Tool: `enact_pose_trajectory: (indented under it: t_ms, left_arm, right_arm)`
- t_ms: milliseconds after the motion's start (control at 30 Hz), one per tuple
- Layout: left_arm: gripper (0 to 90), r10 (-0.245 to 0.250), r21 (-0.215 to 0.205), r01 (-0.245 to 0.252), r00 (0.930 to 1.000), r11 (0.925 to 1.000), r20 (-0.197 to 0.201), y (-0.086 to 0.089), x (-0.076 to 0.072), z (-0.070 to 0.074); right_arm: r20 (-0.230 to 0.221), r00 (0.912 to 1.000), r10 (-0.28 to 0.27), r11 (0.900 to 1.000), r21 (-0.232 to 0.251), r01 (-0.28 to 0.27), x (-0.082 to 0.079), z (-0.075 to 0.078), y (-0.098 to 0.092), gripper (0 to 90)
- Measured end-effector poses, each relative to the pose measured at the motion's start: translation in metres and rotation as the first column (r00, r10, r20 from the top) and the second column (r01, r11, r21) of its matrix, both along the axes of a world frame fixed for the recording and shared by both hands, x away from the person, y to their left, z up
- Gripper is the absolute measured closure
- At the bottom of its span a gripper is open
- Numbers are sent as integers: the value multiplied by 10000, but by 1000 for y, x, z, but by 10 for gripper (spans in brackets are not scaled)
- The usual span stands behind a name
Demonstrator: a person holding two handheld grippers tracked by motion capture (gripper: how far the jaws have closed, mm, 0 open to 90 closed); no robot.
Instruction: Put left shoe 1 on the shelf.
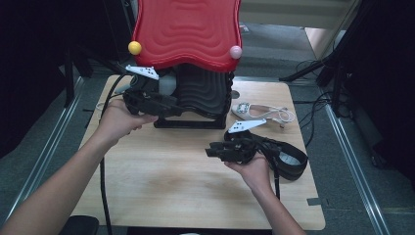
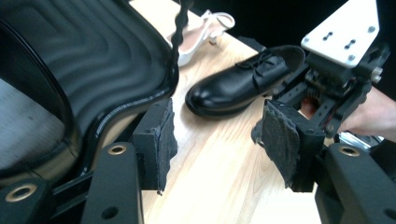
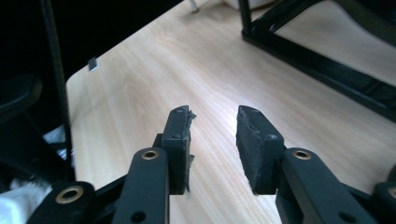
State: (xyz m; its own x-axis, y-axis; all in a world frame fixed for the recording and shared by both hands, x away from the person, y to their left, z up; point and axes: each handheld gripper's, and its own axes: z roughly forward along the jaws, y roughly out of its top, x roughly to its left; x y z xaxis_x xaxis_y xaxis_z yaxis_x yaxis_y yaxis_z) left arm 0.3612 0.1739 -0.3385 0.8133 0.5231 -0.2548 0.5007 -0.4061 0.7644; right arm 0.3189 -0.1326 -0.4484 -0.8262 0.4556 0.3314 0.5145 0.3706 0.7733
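Observation:
A black lace-up shoe [image 1: 293, 166] [image 2: 243, 84] lies on the wooden table [image 1: 161, 176], just right of my right hand. A white sandal [image 1: 259, 111] [image 2: 205, 28] lies farther back. A two-tier rack stands at the back, with a red wavy top shelf [image 1: 188, 32] and a black wavy lower shelf [image 1: 203, 90] [image 2: 93, 60]. My left gripper [image 1: 176, 105] [image 2: 217, 126] is open and holds nothing, its jaws beside the black shelf's edge and pointing at the shoe. My right gripper [image 1: 211, 151] [image 3: 215, 121] is open over bare wood, with nothing between its pads.
The rack's black base frame [image 1: 188, 125] [image 3: 317, 60] rests on the table ahead of my right gripper. A yellow knob [image 1: 134, 47] and a pink knob [image 1: 236, 51] sit on the red shelf's front corners. Dark stands and cables surround the table.

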Motion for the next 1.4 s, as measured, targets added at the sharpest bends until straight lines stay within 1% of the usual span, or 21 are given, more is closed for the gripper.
enact_pose_trajectory:
  t_ms: [100,133,300,333,367,400,500,533,633,733,833,867,900,933,967,1033,1067,1167,1200,1333,1400]
  left_arm:
    - [448,22,-59,-22,10000,10000,-68,0,-2,-9]
    - [448,-20,-37,20,10000,10000,-92,0,-3,-12]
    - [448,6,43,-5,9997,10000,-240,0,-8,-29]
    - [448,34,58,-32,9997,10000,-242,0,-9,-32]
    - [448,-16,-42,15,9995,10000,-303,0,-10,-36]
    - [448,-14,-130,9,9993,9999,-383,0,-11,-40]
    - [444,2,-53,-5,9988,10000,-495,0,-13,-49]
    - [443,11,-57,-13,9988,10000,-492,0,-14,-51]
    - [442,48,-289,-66,9980,9996,-630,2,-19,-61]
    - [439,147,-101,-154,9975,9998,-694,2,-23,-72]
    - [440,139,-230,-160,9960,9996,-880,2,-27,-82]
    - [440,123,-166,-139,9958,9998,-912,1,-29,-86]
    - [440,127,-114,-138,9958,9998,-904,1,-30,-89]
    - [440,157,-74,-165,9955,9998,-938,1,-32,-92]
    - [440,108,-96,-118,9952,9999,-975,0,-33,-94]
    - [440,129,-78,-137,9952,9999,-967,0,-36,-99]
    - [441,93,-87,-103,9945,9999,-1043,0,-38,-101]
    - [443,113,-89,-123,9948,9999,-1009,1,-43,-106]
    - [445,112,-188,-132,9945,9997,-1041,2,-45,-108]
    - [449,184,-225,-211,9936,9995,-1118,5,-49,-114]
    - [451,172,-315,-208,9937,9993,-1112,5,-50,-116]
  right_arm:
    - [433,9986,-295,9991,-285,308,-5,-2,-2,670]
    - [457,9984,-345,9991,-228,356,-6,-2,-2,688]
    - [6,9988,-480,9985,266,480,-7,-1,-10,669]
    - [13,9990,-453,9986,280,453,-7,0,-11,665]
    - [37,9986,-525,9982,289,524,-7,1,-13,648]
    - [113,9987,-499,9985,224,497,-8,1,-14,638]
    - [174,9982,-570,9983,-60,571,-10,2,-16,618]
    - [120,9977,-666,9977,-85,668,-11,2,-17,616]
    - [-101,9961,-871,9961,-177,869,-13,1,-23,615]
    - [-192,9954,-938,9956,-104,937,-14,-1,-32,609]
    - [-383,9928,-1135,9935,-129,1131,-16,-3,-40,591]
    - [-524,9920,-1152,9933,-137,1146,-16,-4,-43,584]
    - [-474,9915,-1208,9925,-225,1199,-17,-4,-46,587]
    - [-320,9908,-1311,9910,-327,1301,-18,-4,-49,596]
    - [-244,9910,-1313,9908,-365,1303,-19,-4,-52,600]
    - [-323,9909,-1304,9911,-298,1294,-20,-5,-58,607]
    - [-312,9899,-1380,9901,-314,1370,-20,-5,-61,607]
    - [-378,9882,-1487,9885,-326,1476,-21,-7,-70,595]
    - [-420,9875,-1521,9881,-290,1510,-21,-7,-72,588]
    - [-457,9869,-1546,9870,-508,1523,-22,-9,-80,588]
    - [-459,9848,-1675,9848,-548,1650,-23,-8,-83,582]
